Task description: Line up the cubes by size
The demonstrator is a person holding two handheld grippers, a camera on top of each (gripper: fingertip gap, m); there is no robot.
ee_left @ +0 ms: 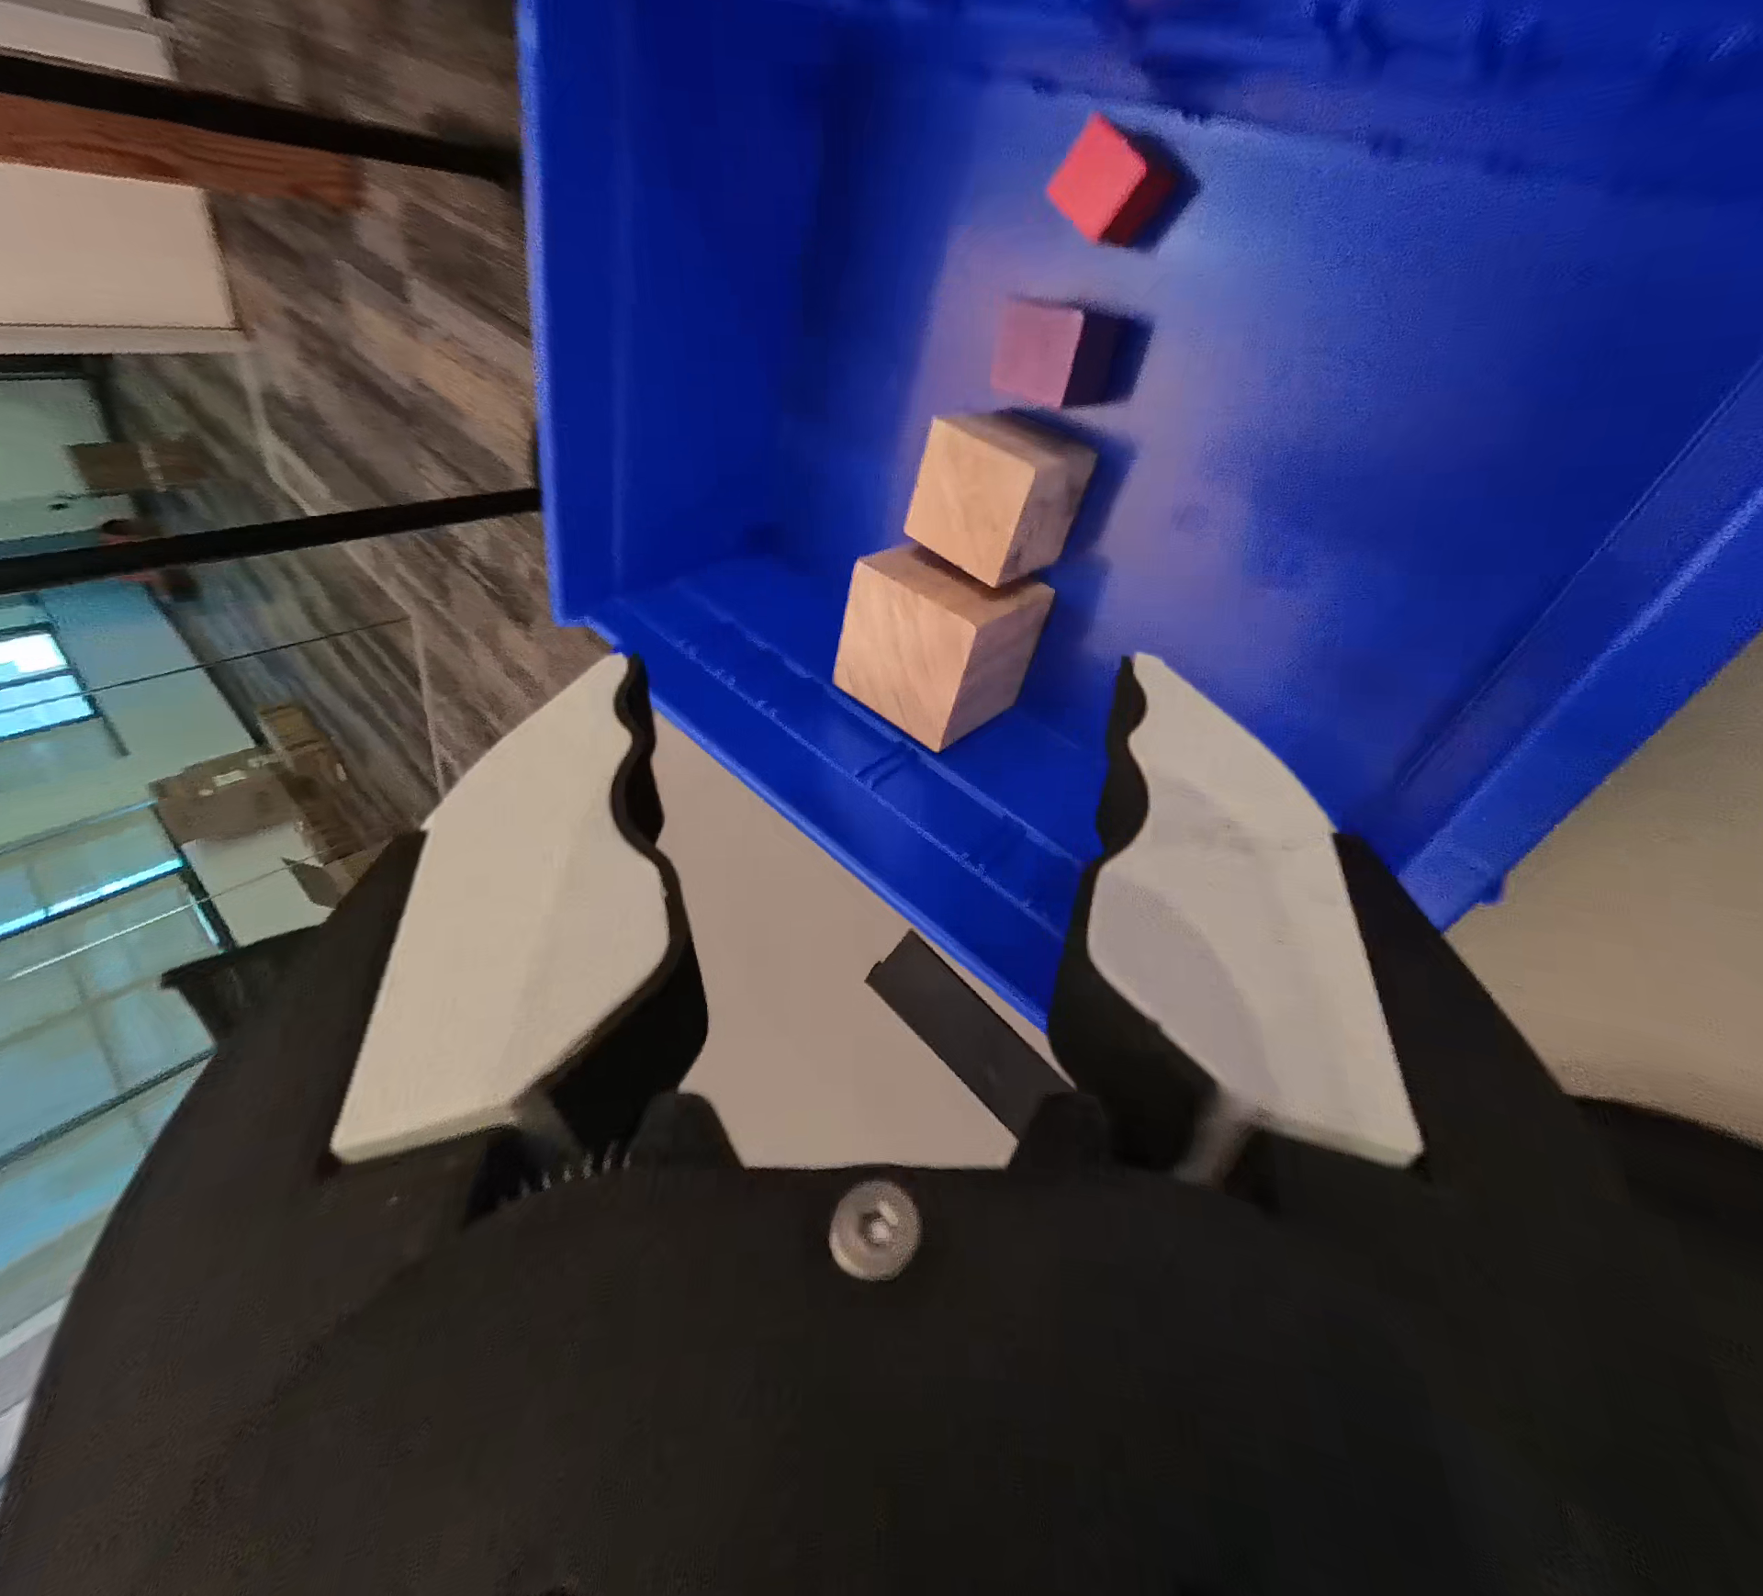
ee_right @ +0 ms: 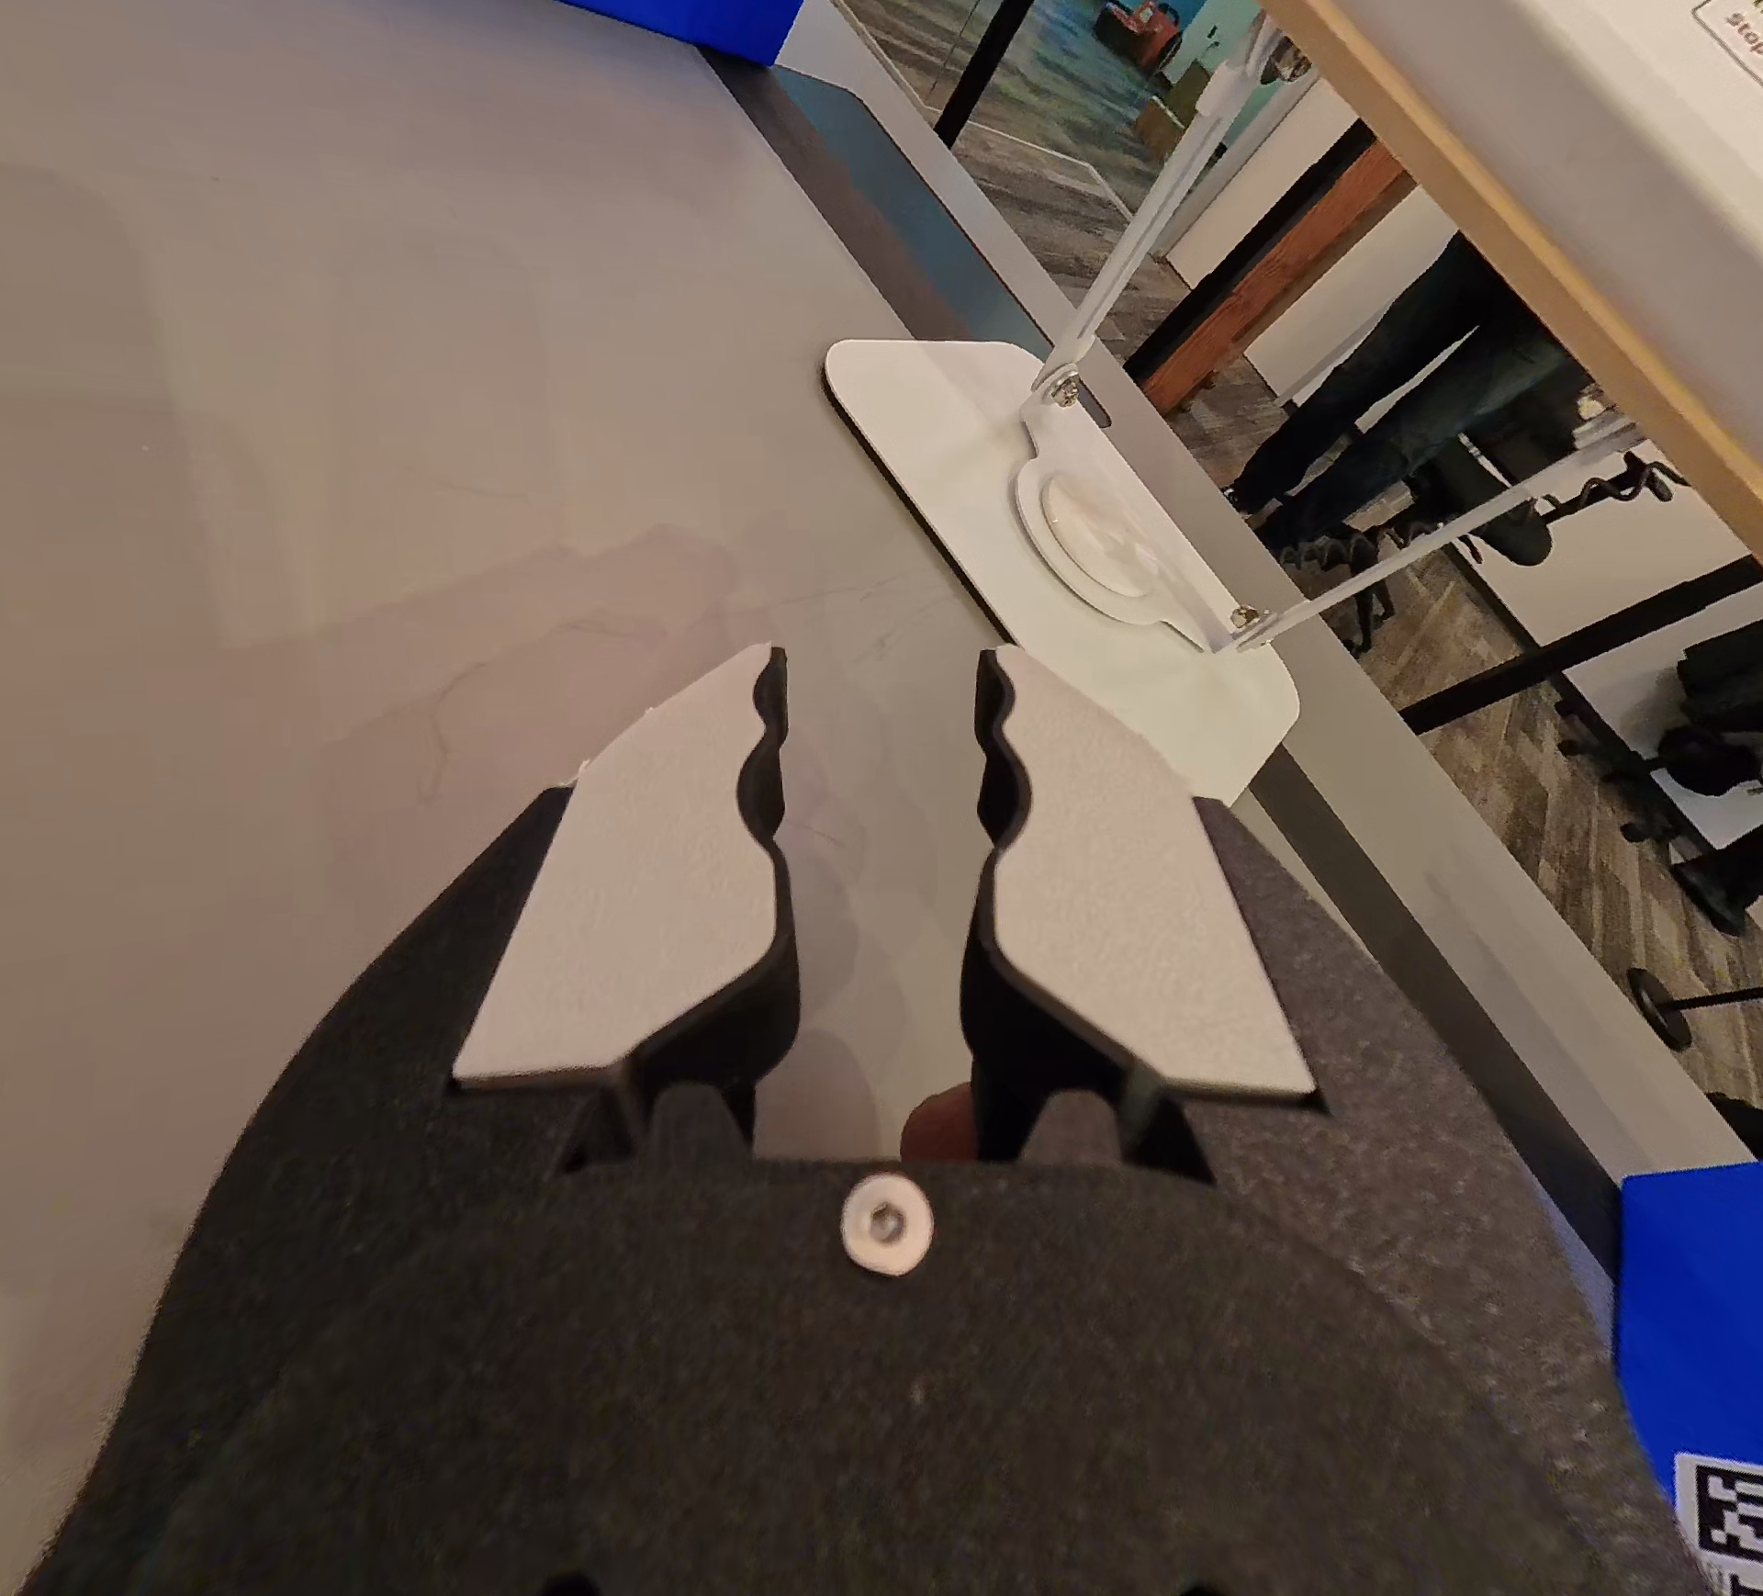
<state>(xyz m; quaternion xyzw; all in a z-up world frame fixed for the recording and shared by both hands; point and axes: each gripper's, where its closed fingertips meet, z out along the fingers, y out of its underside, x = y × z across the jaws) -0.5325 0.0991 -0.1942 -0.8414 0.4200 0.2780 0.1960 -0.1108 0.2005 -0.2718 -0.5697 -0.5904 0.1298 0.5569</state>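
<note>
Both tongs, left point(ee_left: 882, 692) and right point(ee_right: 882, 672), are spread and bare; re-entering the blue plastic bin point(ee_left: 668, 214) could nudge the nearest pale wooden cube point(ee_left: 940, 649), breaking the line.

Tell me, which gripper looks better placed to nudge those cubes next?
Probably the left gripper: it is open and faces the cubes in the blue bin, nearest the big wooden cube. The right gripper points at bare table.

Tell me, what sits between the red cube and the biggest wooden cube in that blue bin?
In the left wrist view, two cubes: a dark purple cube next to the red cube, then a smaller wooden cube against the biggest wooden cube.
</note>
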